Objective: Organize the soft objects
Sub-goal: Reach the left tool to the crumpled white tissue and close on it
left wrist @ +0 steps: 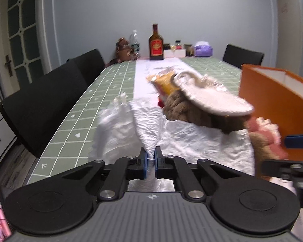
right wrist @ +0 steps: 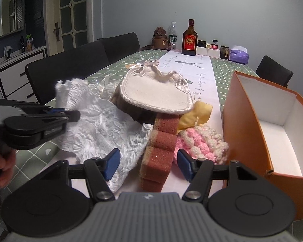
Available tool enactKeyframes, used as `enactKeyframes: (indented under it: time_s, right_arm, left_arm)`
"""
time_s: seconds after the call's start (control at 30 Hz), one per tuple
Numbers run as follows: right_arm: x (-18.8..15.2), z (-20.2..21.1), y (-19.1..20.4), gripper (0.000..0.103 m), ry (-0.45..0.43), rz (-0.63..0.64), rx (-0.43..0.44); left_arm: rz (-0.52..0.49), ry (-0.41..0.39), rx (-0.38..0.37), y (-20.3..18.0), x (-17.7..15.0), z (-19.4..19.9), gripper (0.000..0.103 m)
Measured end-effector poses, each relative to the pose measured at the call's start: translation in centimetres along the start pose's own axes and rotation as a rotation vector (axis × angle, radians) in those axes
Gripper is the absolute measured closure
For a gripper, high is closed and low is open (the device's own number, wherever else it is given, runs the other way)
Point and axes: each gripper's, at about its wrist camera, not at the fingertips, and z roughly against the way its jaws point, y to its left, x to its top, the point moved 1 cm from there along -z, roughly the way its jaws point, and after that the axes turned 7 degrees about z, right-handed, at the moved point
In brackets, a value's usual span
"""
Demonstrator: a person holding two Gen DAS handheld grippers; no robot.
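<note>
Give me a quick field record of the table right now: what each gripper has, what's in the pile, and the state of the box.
left gripper: shut on a bunched fold of the white crinkled cloth
right gripper: open, holding nothing, brown sponge between its pads, untouched
pile: cream drawstring pouch on top, over a brown knitted piece; yellow cloth and pink-and-white knitted piece beside the sponge
orange box: open, to the pile's right, visible inside empty
table: green checked cover, white runner

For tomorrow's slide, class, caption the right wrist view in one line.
Open right gripper straddles a brown ridged sponge beside an empty orange cardboard box, while the left gripper pinches crinkled white cloth.
</note>
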Motion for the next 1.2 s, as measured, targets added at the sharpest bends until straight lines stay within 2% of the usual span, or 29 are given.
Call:
enactKeyframes:
  time_s: [0.17,0.27,0.43,0.5,0.67,0.73,0.8,0.9,0.97,1.0,1.03,1.1,1.17,1.2]
  right_arm:
    - [-0.2,0.7,0.1,0.041,-0.021,-0.02,0.014]
    - [-0.7,1.5,0.0,0.041,-0.028,-0.035,0.033]
    - [-2.0,2.9,-1.1,0.04,-0.033,-0.097,0.025]
    - [-2.3,3.6,-1.7,0.04,-0.04,-0.137,0.029]
    - [-2.8,3.7,-1.9,0.044,-0.04,-0.189,0.073]
    - [-2.9,3.2,-1.8,0.055,-0.027,-0.212,0.108]
    - [-3.2,2.3,-2.0,0.055,-0.009,-0.256,0.144]
    - [-3.4,0.9,-2.1,0.055,0.028,-0.319,0.206]
    - [-3.6,0.0,-1.8,0.056,0.042,-0.34,0.225]
    - [-3.5,-0.4,-1.7,0.056,0.044,-0.343,0.232]
    - [-3.4,-0.7,-1.6,0.056,0.046,-0.347,0.235]
    - [-3.2,-1.3,-1.3,0.058,0.051,-0.347,0.243]
    - [-3.1,-1.9,-1.0,0.07,0.051,-0.353,0.263]
    - [-3.0,-2.1,-0.9,0.091,0.052,-0.354,0.273]
  left_arm:
    - [-0.013,0.007,-0.172,-1.1,0.2,4.0,0.099]
    - [0.004,0.05,-0.29,-1.7,0.0,5.4,0.099]
    - [0.052,0.161,-0.42,-2.4,-1.3,4.6,0.099]
    - [0.085,0.201,-0.445,-2.6,-2.2,3.6,0.099]
    - [0.143,0.284,-0.442,-2.6,-3.9,0.0,0.099]
    - [0.16,0.296,-0.455,-2.4,-4.3,-0.4,0.099]
    - [0.178,0.297,-0.453,-1.9,-4.5,-0.6,0.098]
    - [0.154,0.265,-0.406,-1.2,-4.5,0.4,0.087]
    - [0.089,0.229,-0.335,-1.2,-4.3,1.4,0.059]
    - [0.06,0.204,-0.313,-1.0,-4.3,2.0,0.052]
    - [0.044,0.19,-0.285,-1.0,-4.2,2.3,0.046]
    - [0.056,0.177,-0.272,-0.2,-4.1,2.9,0.045]
    - [0.084,0.182,-0.265,0.5,-3.9,3.1,0.037]
    - [0.091,0.185,-0.259,0.8,-3.9,3.3,0.036]
